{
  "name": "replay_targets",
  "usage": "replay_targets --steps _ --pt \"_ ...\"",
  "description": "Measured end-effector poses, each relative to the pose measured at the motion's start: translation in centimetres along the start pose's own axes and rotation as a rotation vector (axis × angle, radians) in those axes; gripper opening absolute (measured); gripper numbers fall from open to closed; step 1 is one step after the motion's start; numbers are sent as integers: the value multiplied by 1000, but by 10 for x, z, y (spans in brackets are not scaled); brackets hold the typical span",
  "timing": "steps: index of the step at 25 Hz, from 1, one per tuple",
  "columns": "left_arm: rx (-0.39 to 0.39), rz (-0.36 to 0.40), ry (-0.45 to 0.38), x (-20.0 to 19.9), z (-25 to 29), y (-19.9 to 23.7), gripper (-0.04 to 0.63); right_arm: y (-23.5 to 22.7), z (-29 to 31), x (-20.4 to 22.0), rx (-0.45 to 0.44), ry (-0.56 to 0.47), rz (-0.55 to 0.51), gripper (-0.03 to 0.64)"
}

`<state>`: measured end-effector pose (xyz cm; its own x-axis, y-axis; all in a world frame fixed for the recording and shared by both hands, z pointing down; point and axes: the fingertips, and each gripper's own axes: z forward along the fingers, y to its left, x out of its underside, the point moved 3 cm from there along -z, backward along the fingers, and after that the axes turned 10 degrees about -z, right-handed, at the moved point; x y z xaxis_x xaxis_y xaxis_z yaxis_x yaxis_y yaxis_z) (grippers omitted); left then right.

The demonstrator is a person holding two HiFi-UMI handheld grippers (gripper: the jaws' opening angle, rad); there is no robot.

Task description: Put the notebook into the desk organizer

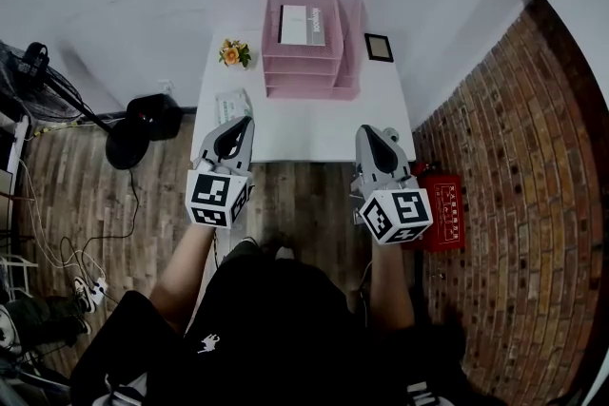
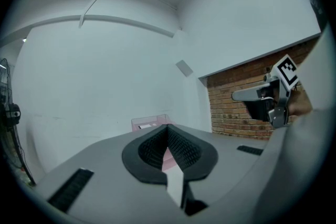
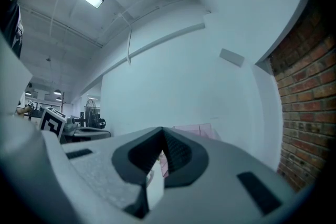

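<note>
A pink tiered desk organizer [image 1: 314,62] stands at the back of the white desk [image 1: 314,124]. A white notebook [image 1: 299,24] lies on its top tray. A pale flat item [image 1: 233,104] rests at the desk's left front, just ahead of my left gripper [image 1: 238,125]. My right gripper [image 1: 372,134] hovers over the desk's right front edge. Both are shut with nothing between the jaws. In the left gripper view the organizer [image 2: 149,122] shows past the left gripper [image 2: 168,131]. The right gripper view has the organizer [image 3: 195,129] beyond the right gripper [image 3: 161,135].
A small flower pot [image 1: 234,53] stands left of the organizer and a dark picture frame [image 1: 378,47] to its right. On the floor, a black fan [image 1: 128,124] and cables lie to the left. A red box [image 1: 443,209] sits by the brick wall on the right.
</note>
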<state>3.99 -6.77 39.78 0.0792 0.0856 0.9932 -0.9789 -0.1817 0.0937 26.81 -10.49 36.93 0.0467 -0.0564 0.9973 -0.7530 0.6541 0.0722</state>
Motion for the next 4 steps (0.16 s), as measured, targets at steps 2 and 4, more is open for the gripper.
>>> replay_targets --steps 2,4 --pt "0 1 0 0 4 0 3 -3 3 1 0 0 -2 2" --pt "1 3 1 0 8 1 3 -6 4 1 1 2 -4 2"
